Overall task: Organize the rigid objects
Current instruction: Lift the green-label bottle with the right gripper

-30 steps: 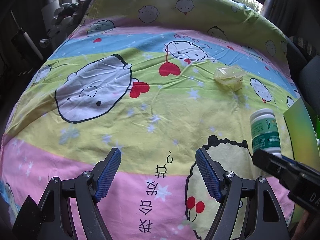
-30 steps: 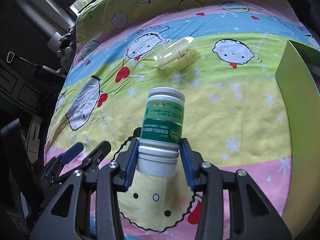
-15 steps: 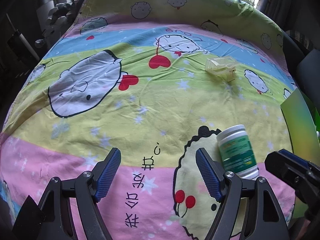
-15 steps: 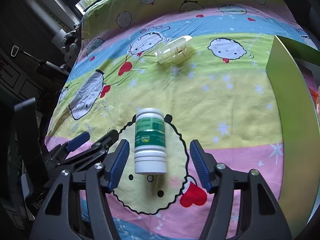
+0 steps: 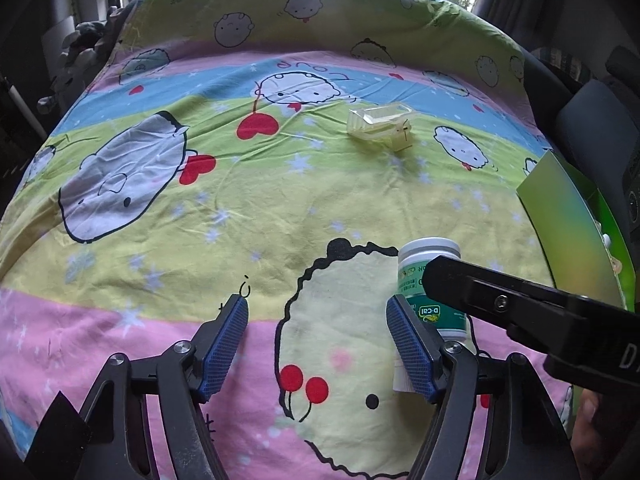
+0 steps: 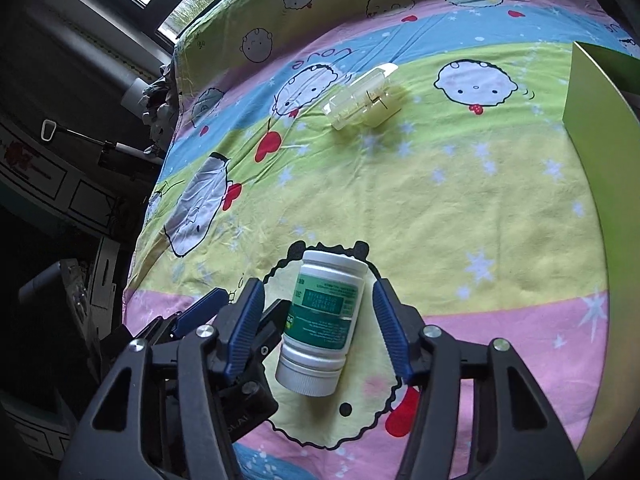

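Observation:
A white pill bottle with a green label (image 6: 322, 322) lies on its side on the cartoon-print sheet (image 6: 460, 208), cap toward me. My right gripper (image 6: 320, 330) is open, one jaw on each side of the bottle, not touching it. My left gripper (image 5: 316, 340) is open and empty just left of the bottle (image 5: 430, 280), its tips showing at the lower left of the right wrist view. A clear plastic box (image 6: 362, 102) lies farther back on the sheet; it also shows in the left wrist view (image 5: 380, 122).
A green box (image 6: 600, 168) stands at the right edge of the bed, also seen in the left wrist view (image 5: 572, 236). Dark furniture and a window lie beyond the bed's left and far sides.
My right gripper opened and let the bottle go; it now lies on the sheet between the jaws. My left gripper moved right, closer to the bottle.

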A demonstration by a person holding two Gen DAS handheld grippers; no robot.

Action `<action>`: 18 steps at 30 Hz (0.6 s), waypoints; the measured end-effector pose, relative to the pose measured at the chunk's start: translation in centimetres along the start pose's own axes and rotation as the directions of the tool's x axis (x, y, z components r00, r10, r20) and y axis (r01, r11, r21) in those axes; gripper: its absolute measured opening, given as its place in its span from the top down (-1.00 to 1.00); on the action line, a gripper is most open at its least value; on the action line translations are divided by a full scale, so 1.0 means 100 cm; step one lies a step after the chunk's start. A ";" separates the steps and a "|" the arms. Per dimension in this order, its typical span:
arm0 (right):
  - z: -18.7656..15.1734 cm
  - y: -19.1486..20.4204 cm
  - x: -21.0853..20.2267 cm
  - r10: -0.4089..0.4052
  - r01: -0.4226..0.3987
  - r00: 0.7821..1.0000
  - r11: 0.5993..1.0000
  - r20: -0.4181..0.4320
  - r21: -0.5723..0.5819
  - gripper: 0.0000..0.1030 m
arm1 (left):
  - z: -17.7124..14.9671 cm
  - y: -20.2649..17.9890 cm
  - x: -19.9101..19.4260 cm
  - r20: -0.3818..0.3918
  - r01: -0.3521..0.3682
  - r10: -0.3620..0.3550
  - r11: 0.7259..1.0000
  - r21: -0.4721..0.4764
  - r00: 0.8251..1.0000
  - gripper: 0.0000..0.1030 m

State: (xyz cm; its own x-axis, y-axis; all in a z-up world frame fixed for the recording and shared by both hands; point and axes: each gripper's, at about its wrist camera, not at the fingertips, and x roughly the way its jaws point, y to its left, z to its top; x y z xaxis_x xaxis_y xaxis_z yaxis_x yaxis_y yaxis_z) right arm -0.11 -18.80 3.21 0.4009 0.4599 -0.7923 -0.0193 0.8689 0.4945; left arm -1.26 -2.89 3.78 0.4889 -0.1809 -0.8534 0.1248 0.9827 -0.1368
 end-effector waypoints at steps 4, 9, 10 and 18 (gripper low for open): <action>0.000 -0.006 0.007 0.000 0.000 1.000 0.999 -0.025 0.033 0.08 | 0.000 -0.001 -0.002 -0.012 0.045 -0.045 0.999 -0.002 0.999 -0.28; 0.001 -0.013 0.008 0.008 -0.006 0.999 0.998 -0.032 0.062 0.14 | -0.002 -0.008 -0.010 -0.018 0.095 -0.095 0.995 0.021 0.995 -0.28; 0.001 -0.014 0.007 0.011 -0.009 0.999 0.998 -0.032 0.067 0.15 | -0.003 -0.009 -0.012 -0.018 0.107 -0.107 0.994 0.024 0.994 -0.28; 0.001 -0.019 0.006 0.020 -0.016 0.999 0.996 -0.035 0.091 0.15 | -0.004 -0.014 -0.020 -0.038 0.235 -0.234 0.972 0.018 0.972 -0.28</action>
State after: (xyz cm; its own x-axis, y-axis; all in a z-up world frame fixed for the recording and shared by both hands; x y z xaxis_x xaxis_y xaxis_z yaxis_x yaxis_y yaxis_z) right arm 0.23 -20.25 1.83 0.3680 0.4830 -0.7946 0.0577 0.8410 0.5379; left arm -2.76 -3.85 5.49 0.4132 -0.4040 -0.8161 0.2517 0.9120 -0.3240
